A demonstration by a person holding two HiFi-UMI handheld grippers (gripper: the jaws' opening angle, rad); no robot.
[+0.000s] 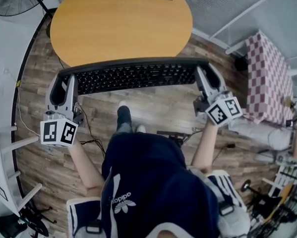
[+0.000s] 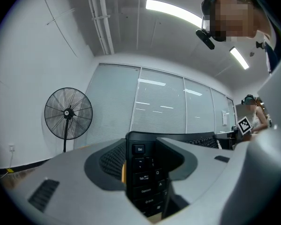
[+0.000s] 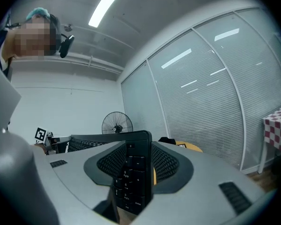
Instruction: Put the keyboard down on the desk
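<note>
Gripping the keyboard (image 1: pixel 131 76) at both ends, we clamp our left gripper (image 1: pixel 70 94) and right gripper (image 1: pixel 204 83) on it, near the round desk (image 1: pixel 121 21).

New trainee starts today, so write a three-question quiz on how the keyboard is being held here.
1. True or false: the keyboard lies flat on the round desk.
2. The left gripper and right gripper clamp the keyboard: A) both mid-length, B) one at each end, C) together at one end.
3. Fill in: the left gripper view shows a standing ___ by the wall.
Key: 1 false, the grippers hold it up; 2 B; 3 fan.
</note>
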